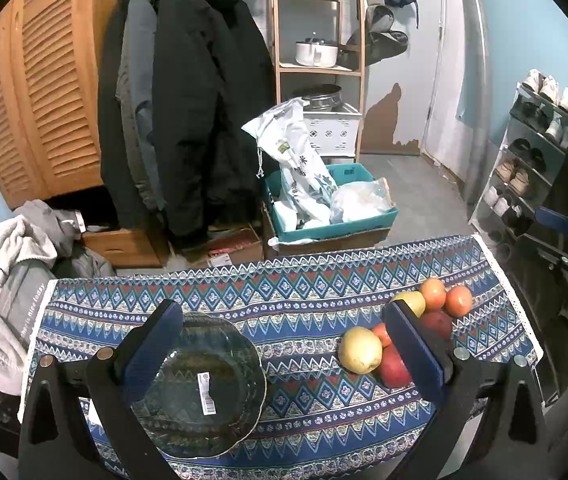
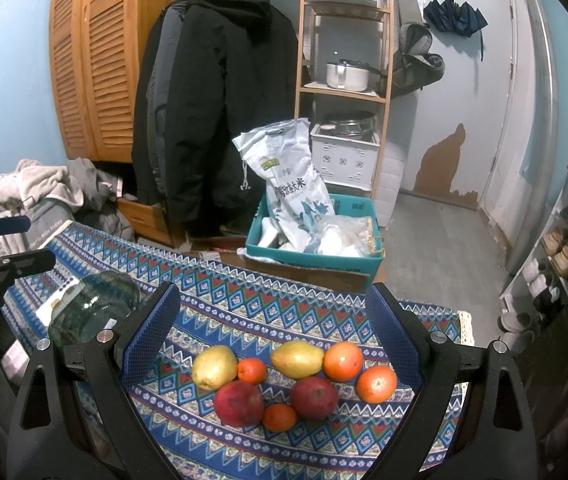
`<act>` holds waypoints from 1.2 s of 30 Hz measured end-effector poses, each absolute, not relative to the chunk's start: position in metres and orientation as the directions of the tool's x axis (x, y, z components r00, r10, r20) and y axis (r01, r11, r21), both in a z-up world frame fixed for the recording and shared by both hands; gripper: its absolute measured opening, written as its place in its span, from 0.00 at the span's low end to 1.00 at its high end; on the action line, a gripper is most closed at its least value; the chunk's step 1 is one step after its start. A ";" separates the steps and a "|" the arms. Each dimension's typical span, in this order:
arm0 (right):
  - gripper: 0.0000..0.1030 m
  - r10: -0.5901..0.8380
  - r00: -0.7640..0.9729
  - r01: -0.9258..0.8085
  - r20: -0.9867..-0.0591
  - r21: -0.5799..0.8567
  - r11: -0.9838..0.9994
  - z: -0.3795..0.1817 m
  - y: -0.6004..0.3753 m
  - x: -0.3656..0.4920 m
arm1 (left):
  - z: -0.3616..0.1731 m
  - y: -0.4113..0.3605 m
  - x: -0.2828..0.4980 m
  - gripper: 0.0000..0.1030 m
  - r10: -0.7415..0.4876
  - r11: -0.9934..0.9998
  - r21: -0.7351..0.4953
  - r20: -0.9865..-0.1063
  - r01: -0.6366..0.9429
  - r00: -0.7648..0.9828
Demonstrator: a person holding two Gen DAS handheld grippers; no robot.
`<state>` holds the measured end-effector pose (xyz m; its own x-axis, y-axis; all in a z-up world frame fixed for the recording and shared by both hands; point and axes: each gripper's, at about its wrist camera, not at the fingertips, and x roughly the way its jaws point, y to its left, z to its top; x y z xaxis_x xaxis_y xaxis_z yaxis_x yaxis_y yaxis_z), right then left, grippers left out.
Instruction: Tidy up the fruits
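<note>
Right gripper, black frame with blue mesh pads: jaws spread wide, nothing between them, hovering over a heap of fruit on the blue patterned tablecloth. Just below and between the fingers: two yellow-green pears, two dark red apples, two larger oranges and two small tangerines, all touching or nearly touching in one cluster. Off past the left finger, near the cloth's left edge: a clear glass bowl bearing a white sticker.

Left gripper, same build: jaws likewise released and wide, gripping nothing. Directly under its left finger: the glass bowl, barcode label on its base. At its right finger: the fruit cluster, one pear just inside the pad, a red apple partly hidden behind it, oranges beyond.

Farther out, past the table: a teal plastic crate with white bags, dark coats on a rail, a wooden shelf with a white pot.
</note>
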<state>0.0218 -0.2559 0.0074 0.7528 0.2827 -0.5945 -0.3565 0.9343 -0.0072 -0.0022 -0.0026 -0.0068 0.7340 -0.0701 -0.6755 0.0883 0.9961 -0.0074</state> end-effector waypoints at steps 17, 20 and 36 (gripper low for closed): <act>0.89 0.281 0.751 -0.355 -0.597 -0.006 0.935 0.007 -0.257 0.022 | -0.012 -0.006 -0.001 0.99 -0.078 0.995 -0.012 -0.685 0.096 0.724; 0.89 0.281 0.752 -0.355 -0.596 -0.008 0.935 0.007 -0.257 0.022 | -0.011 -0.005 -0.001 0.99 -0.081 0.995 -0.013 -0.688 0.099 0.721; 0.89 0.279 0.752 -0.353 -0.598 -0.006 0.936 0.007 -0.259 0.022 | -0.012 -0.007 0.002 0.99 -0.084 0.995 -0.014 -0.691 0.103 0.718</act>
